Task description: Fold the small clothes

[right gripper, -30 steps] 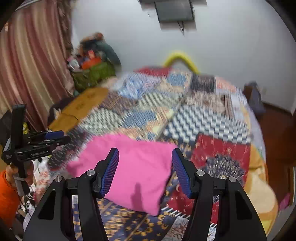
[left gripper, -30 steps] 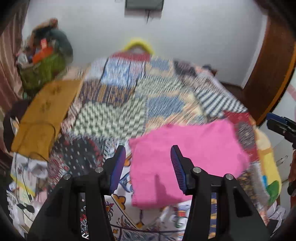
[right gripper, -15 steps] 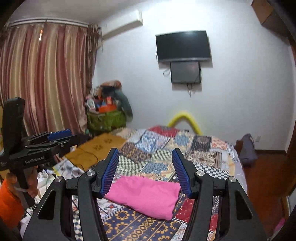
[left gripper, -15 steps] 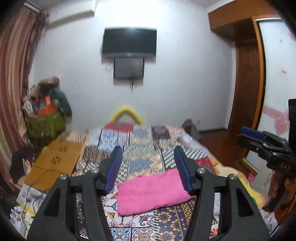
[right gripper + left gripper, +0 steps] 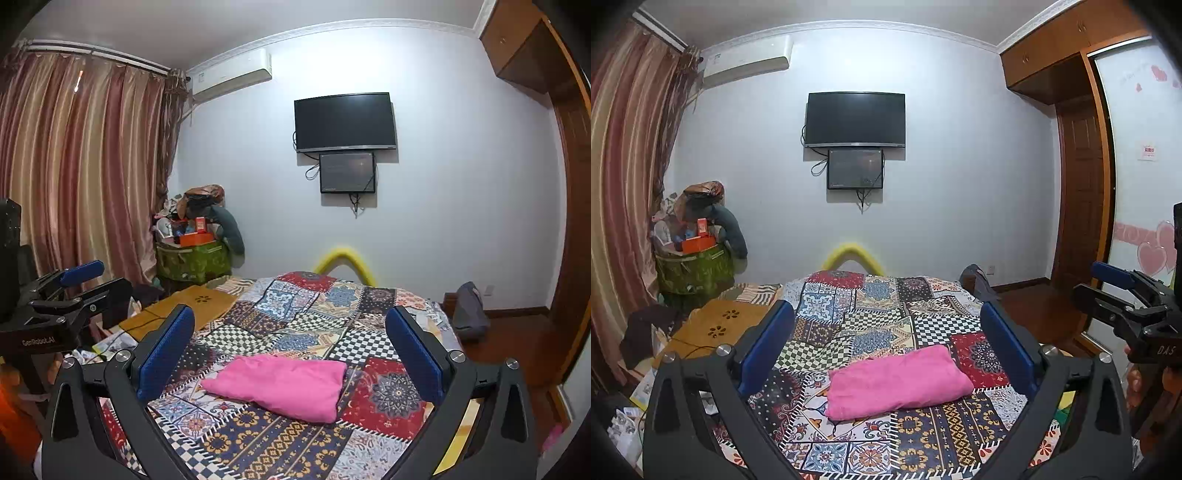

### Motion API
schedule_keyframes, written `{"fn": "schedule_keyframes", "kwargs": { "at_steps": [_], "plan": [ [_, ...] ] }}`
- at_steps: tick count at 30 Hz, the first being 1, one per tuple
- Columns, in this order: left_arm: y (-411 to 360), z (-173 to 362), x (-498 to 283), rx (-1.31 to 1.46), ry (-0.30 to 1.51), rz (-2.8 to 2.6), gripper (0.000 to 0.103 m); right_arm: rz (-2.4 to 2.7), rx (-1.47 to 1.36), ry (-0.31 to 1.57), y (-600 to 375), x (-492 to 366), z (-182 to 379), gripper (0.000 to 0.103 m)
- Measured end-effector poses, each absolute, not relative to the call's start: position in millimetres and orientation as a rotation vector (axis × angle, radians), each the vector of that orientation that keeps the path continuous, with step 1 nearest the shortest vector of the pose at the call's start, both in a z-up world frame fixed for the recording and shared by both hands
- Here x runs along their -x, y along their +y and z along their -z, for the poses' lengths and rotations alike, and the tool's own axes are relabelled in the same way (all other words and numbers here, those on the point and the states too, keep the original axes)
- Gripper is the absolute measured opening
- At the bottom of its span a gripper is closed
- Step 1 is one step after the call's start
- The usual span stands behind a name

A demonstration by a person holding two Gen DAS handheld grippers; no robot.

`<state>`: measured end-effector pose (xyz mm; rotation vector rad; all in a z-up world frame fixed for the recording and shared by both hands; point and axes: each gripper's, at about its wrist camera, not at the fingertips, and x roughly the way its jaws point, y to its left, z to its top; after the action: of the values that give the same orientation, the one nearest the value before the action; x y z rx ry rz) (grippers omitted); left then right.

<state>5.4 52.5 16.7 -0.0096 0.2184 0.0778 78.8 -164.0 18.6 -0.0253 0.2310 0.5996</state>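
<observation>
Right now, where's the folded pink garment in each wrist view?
Left wrist: folded pink garment lies low centre on the patchwork bedspread, between the open left gripper fingers.
Right wrist: it lies low, left of centre, within the open right gripper.
Shared landmark: wall TV.

Soft matt pink cloth [image 5: 899,380] lies on the printed patchwork bedspread [image 5: 871,325], also cloth. Far off, a glossy black TV [image 5: 855,119]; right, polished wooden wardrobe [image 5: 1075,177].
</observation>
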Motion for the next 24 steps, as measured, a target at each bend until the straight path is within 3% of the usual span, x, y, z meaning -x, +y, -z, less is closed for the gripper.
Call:
{"fn": "schedule_keyframes", "kwargs": {
  "at_steps": [24],
  "plan": [
    [49.8,-6.5,-3.2,0.042,0.241,-0.081,0.103,-0.598,0.022,0.253,-166.1,-69.4,-10.5,0.103]
  ]
}}
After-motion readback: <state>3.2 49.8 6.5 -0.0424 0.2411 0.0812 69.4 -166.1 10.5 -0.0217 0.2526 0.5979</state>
